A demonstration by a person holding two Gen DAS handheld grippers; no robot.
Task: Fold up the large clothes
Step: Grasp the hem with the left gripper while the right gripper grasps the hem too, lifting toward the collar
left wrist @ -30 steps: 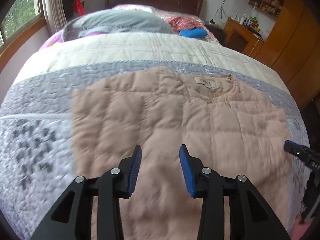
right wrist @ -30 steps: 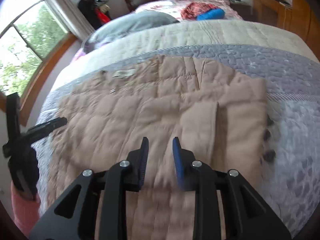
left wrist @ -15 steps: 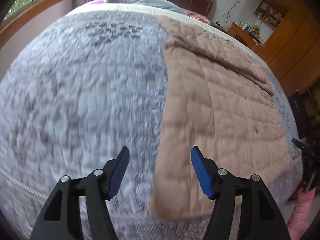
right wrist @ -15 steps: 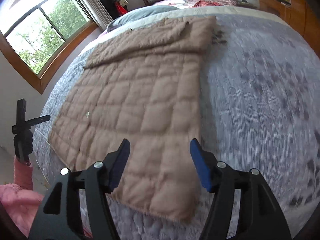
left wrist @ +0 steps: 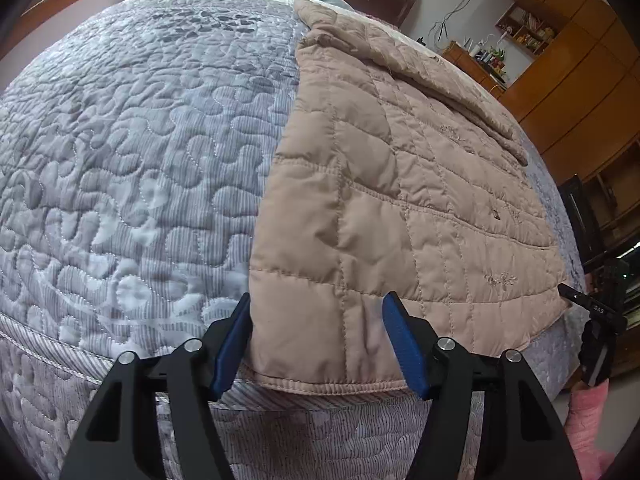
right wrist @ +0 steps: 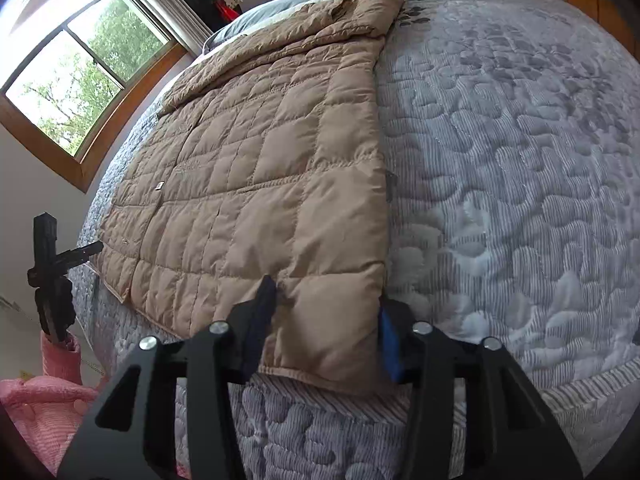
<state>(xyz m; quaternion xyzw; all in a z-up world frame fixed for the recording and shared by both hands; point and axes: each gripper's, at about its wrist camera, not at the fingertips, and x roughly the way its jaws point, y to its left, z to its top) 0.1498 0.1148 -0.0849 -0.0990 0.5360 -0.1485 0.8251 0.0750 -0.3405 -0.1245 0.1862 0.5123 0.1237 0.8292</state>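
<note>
Beige quilted puffer jacket [left wrist: 404, 184] lying flat on bed, hem end at near edge of mattress, hem just overhanging. Collar end far away toward headboard, a flap folded over there. Same jacket [right wrist: 256, 184] in right wrist view, spread wide, one long side running straight down the bed.

Under it: grey-lilac quilted bedspread [left wrist: 132, 152] with stitched pebble pattern, bare on both sides of jacket.

Left gripper [left wrist: 316, 344]: black frame, blue pads, jaws apart and closing, straddling near left hem corner of jacket. Left pad just beside jacket's side edge, right pad over fabric; no clamp visible.

Right gripper [right wrist: 326, 332]: jaws closing, near right hem corner between them. Left pad presses into fabric, dimple visible; right pad at side edge, partly hidden by fabric. Full clamp: cannot tell.

Each gripper visible small in the other's view, at far hem corner.

Outward: pink fuzzy sleeve [right wrist: 44, 396] below bed edge. Wood-framed window [right wrist: 80, 76] with green trees outside. Wooden wardrobe [left wrist: 576, 76] and open shelf unit [left wrist: 524, 28] holding small items, too small to identify.
</note>
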